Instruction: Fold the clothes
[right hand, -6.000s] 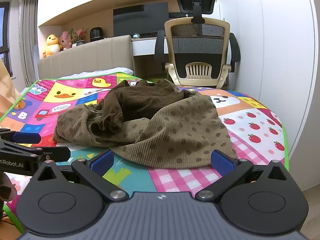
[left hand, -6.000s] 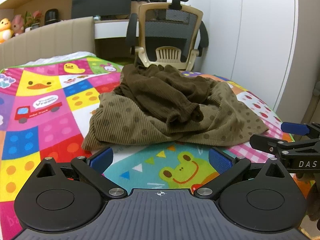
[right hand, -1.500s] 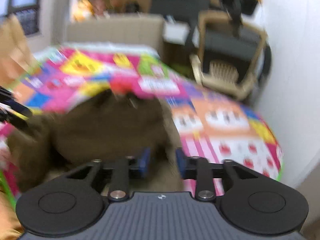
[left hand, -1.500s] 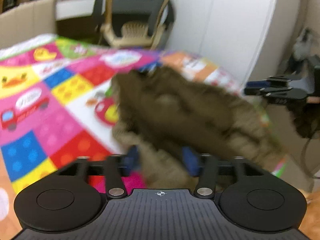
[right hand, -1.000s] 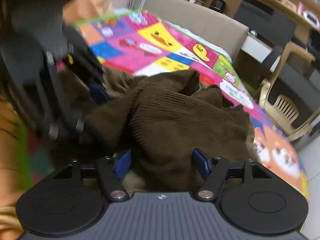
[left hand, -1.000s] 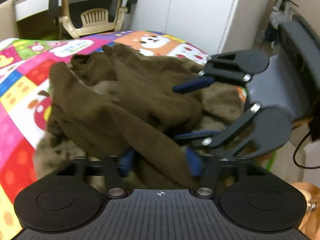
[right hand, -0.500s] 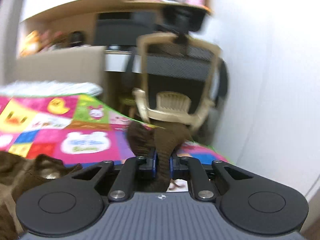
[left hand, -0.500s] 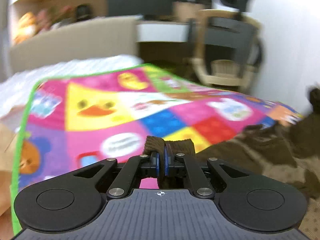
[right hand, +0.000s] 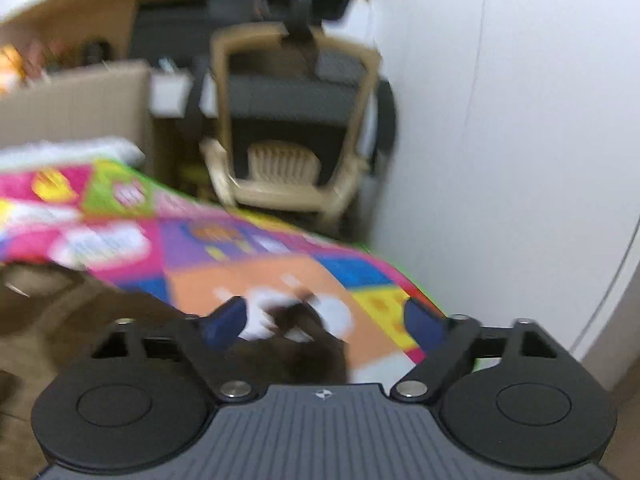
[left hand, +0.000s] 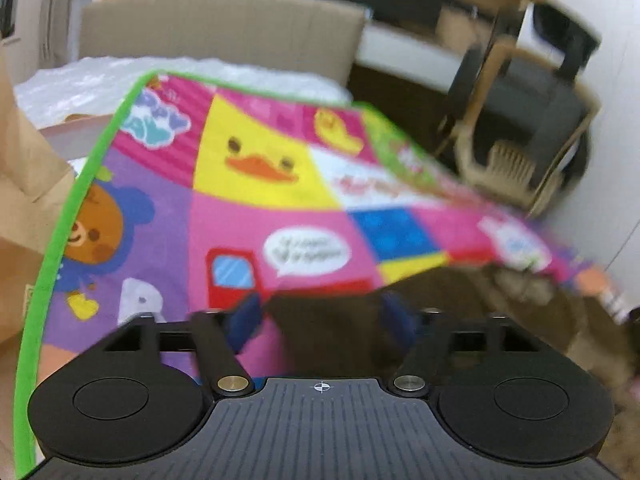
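A dark brown ribbed garment (left hand: 332, 336) lies on the colourful play mat (left hand: 248, 168) and stretches off to the right, blurred by motion. My left gripper (left hand: 320, 320) is open, its blue pads standing either side of a corner of that cloth without pinching it. In the right wrist view, my right gripper (right hand: 324, 320) is also open, and another dark end of the garment (right hand: 304, 352) lies loose between its fingers on the mat (right hand: 256, 280). More brown fabric (right hand: 80, 320) spreads to the left.
An office chair (right hand: 288, 120) stands beyond the mat's far end, close to a white wall (right hand: 500, 120). A beige headboard (left hand: 220, 28) and white bedding (left hand: 120, 80) lie behind. Brown cardboard (left hand: 24, 184) borders the mat's green edge (left hand: 52, 240) on the left.
Half a second ago both grippers were shut on ends of the brown garment. Both have since opened and dropped lower, and the cloth now lies loose on the mat.
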The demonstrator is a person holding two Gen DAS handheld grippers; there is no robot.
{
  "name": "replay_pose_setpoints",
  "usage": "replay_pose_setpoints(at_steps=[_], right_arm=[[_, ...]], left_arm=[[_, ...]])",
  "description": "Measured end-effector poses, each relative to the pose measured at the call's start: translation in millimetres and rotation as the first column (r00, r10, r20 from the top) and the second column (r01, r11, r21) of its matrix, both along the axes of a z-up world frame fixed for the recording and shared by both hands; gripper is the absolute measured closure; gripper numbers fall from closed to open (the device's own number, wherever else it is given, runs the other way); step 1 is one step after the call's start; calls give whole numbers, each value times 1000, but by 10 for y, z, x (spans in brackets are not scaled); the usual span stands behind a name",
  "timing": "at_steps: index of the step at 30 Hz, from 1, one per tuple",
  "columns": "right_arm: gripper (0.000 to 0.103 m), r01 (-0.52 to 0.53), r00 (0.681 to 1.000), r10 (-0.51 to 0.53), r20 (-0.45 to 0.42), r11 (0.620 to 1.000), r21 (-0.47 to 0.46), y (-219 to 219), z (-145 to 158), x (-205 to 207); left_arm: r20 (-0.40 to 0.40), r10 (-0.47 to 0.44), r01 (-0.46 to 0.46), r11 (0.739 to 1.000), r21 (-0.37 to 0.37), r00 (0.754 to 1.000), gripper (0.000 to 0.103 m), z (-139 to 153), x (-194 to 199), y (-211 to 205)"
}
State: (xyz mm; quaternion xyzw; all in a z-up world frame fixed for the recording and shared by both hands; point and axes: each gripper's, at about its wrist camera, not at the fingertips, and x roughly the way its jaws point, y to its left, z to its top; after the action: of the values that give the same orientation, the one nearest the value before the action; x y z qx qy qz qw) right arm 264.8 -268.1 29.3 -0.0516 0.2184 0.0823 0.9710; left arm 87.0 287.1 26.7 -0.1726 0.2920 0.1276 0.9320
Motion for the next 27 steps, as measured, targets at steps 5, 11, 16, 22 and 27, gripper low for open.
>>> replay_pose_setpoints(at_steps=[5, 11, 16, 22, 27], right_arm=[[0, -232, 964, 247, -101, 963, 137, 248, -10, -483], [0, -406, 910, 392, -134, 908, -105, 684, -165, -1333], [0, -567, 823, 547, -151, 790, -231, 760, -117, -2138], [0, -701, 713, 658, -242, 666, -255, 947, -318, -2742], [0, -497, 863, 488, -133, 772, -396, 1144, -443, -2555]], left_arm=[[41, -157, 158, 987, -27, 987, 10, 84, -267, -329], [-11, -401, 399, 914, -68, 916, 9, -124, -589, -906], [-49, -500, 502, 863, 52, 865, 6, -186, -967, -1403], [-75, -544, 548, 817, 180, 836, 5, -208, -1236, -1847], [-69, -574, 568, 775, 277, 816, 3, -209, -1399, -2213]])
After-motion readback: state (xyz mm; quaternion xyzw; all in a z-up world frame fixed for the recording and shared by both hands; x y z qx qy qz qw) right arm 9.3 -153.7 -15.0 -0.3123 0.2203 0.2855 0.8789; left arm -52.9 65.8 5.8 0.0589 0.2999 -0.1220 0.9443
